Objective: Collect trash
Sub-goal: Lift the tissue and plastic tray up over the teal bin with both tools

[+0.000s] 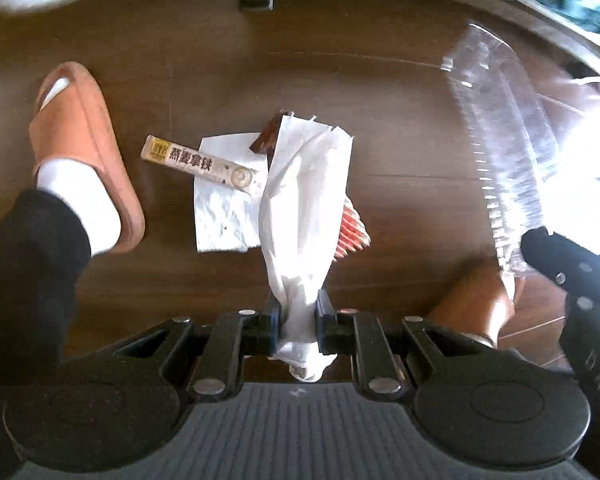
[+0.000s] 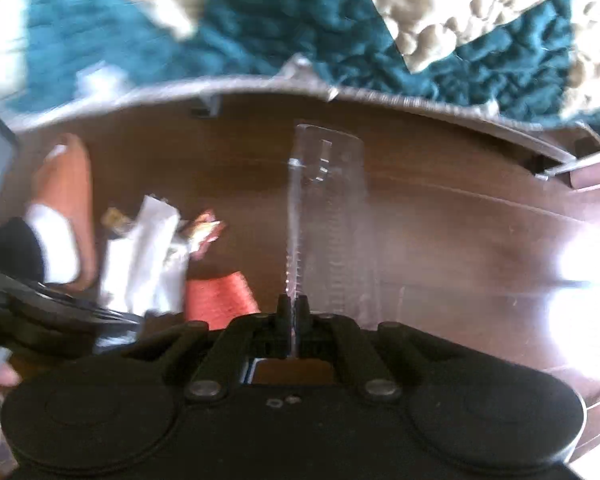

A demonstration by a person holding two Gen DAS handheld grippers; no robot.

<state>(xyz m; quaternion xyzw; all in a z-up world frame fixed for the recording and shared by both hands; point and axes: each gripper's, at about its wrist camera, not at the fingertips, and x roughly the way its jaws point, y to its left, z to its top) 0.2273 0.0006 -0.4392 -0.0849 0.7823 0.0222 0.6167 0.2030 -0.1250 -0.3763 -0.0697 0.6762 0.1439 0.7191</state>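
Above the dark wooden floor [image 1: 204,40], the left gripper [image 1: 298,312] is clamped on a crumpled white tissue [image 1: 304,184], whose loose end hangs toward the litter beneath. Gripping it by one bunched end likely keeps the rest clear of the fingers for dropping. On the floor under the tissue lie a flat white napkin [image 1: 224,216], a beige stick sachet [image 1: 198,162] across it, a dark brown wrapper [image 1: 269,136] and a red-striped packet [image 1: 352,232] peeking out beside the tissue. An orange slipper [image 1: 80,140] stands left of this pile. To the tissue's right, the right gripper [image 2: 293,308] is pinched on the edge of a clear plastic bag [image 2: 336,208], apparently the trash container. Blur and transparency hide whether the bag holds anything, and its mouth cannot be made out.
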